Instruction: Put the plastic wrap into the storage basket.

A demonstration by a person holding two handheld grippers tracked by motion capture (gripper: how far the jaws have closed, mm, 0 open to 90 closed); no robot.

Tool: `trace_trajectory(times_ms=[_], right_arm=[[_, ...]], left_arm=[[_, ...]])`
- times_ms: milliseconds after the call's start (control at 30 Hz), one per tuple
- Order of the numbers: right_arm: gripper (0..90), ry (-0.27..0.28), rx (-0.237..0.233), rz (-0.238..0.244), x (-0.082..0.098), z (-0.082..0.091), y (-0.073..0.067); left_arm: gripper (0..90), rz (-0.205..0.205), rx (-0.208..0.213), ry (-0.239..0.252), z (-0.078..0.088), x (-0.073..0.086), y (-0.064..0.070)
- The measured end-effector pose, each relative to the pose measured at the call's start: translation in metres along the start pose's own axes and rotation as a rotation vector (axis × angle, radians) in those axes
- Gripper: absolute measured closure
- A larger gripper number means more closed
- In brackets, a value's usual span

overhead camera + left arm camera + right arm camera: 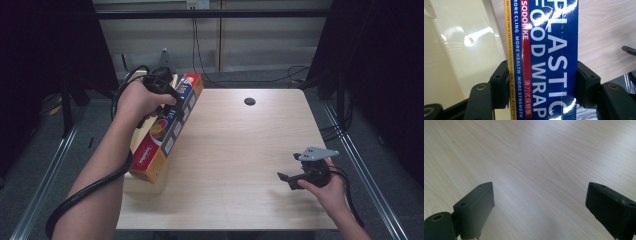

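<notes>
Between the pads of the left tool [541, 87] sits a long blue, red and yellow cardboard box of plastic food wrap [544, 55], clamped across its width and tilted above the left edge of the pale wooden desk [240, 150]. Lifting seems under way; next comes choosing a landing spot. Further right, the right tool [287, 180] hovers open and empty.

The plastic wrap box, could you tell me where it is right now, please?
In the high view the plastic wrap box is at the table's left edge, tilted, clamped in the left gripper, far from the right gripper.
</notes>
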State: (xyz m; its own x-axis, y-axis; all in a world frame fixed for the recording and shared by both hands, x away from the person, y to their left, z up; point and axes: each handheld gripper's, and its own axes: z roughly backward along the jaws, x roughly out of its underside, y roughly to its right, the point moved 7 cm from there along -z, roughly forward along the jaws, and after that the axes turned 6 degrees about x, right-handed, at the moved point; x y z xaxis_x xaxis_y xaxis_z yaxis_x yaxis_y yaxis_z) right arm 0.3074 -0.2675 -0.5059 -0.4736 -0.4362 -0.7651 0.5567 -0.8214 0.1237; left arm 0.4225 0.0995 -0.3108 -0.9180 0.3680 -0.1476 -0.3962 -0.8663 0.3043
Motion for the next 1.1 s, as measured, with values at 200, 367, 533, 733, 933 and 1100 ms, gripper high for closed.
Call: trace_trajectory(times_ms=[200, 367, 533, 733, 933, 1100], right_arm=[[8.4, -0.001, 0.003, 0.001, 0.000, 0.001, 0.000], [8.5, 0.000, 0.000, 0.006, 0.000, 0.000, 0.000], [8.4, -0.001, 0.000, 0.007, 0.000, 0.000, 0.000], [7.9, -0.004, -0.006, 0.004, 0.000, 0.000, -0.001], [6.9, 0.002, -0.005, -0.004, -0.001, 0.000, -0.001], [5.7, 0.005, -0.013, -0.009, -0.001, -0.001, -0.002]], left_arm=[[40.3, 0.020, -0.006, 0.007, 0.007, 0.001, -0.008], [40.3, 0.034, -0.010, 0.010, 0.011, 0.003, -0.012], [40.3, 0.041, -0.009, 0.016, 0.017, 0.004, -0.015], [40.3, 0.053, -0.010, 0.024, 0.026, 0.005, -0.020], [40.3, 0.067, -0.013, 0.039, 0.032, 0.008, -0.025], [40.3, 0.078, -0.013, 0.043, 0.036, 0.010, -0.030]])
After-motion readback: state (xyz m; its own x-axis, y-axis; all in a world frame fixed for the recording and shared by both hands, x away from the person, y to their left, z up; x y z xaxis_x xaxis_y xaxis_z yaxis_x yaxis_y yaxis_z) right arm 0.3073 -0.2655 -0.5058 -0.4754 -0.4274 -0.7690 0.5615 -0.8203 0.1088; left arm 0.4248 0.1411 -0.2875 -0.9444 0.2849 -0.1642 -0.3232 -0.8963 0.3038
